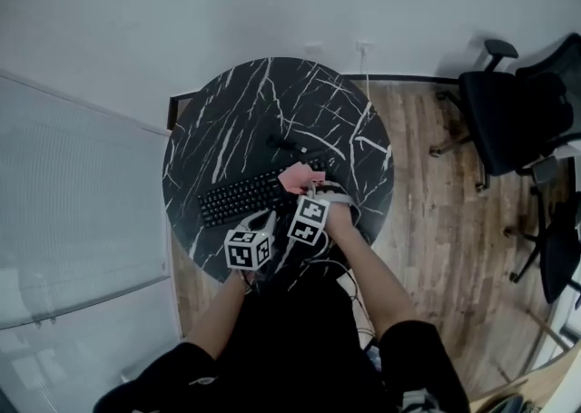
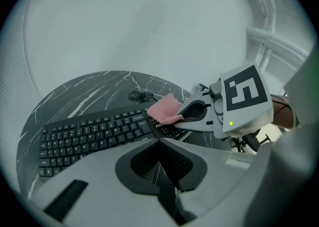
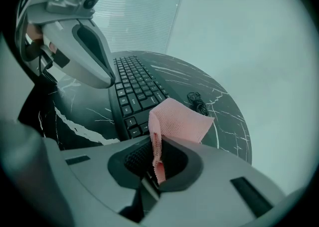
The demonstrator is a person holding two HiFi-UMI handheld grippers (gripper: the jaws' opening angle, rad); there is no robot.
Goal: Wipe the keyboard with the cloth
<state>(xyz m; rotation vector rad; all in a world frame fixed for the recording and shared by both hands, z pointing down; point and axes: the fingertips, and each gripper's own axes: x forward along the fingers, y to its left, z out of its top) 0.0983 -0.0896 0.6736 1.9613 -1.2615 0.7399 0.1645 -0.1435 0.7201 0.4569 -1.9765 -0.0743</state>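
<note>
my right gripper (image 3: 152, 163) has its fingers pinched on one edge of the thin pink woven cloth (image 3: 179, 121), and the rest of it stands up ahead of the jaws as a loose flap. the flap lies over the right end of the long black keyboard (image 1: 250, 198); i cannot tell whether it presses on the keys or hangs just above them. from my fingers the keyboard's long axis runs away and to my left, so i judge the wipe has to go along that line, row after row, nearly all of it not yet covered. my left gripper (image 2: 162, 163) has its fingers pressed together on nothing and sits just beside the keyboard's near edge, so the right one is the nearer to the work.

the keyboard lies on a round black marble table with white veins (image 1: 245, 112), with a small coiled black cable (image 1: 283, 142) beyond it. past the table are a pale wall, a wooden floor (image 1: 436, 221) and a black office chair (image 1: 508, 121) well apart to my right.
</note>
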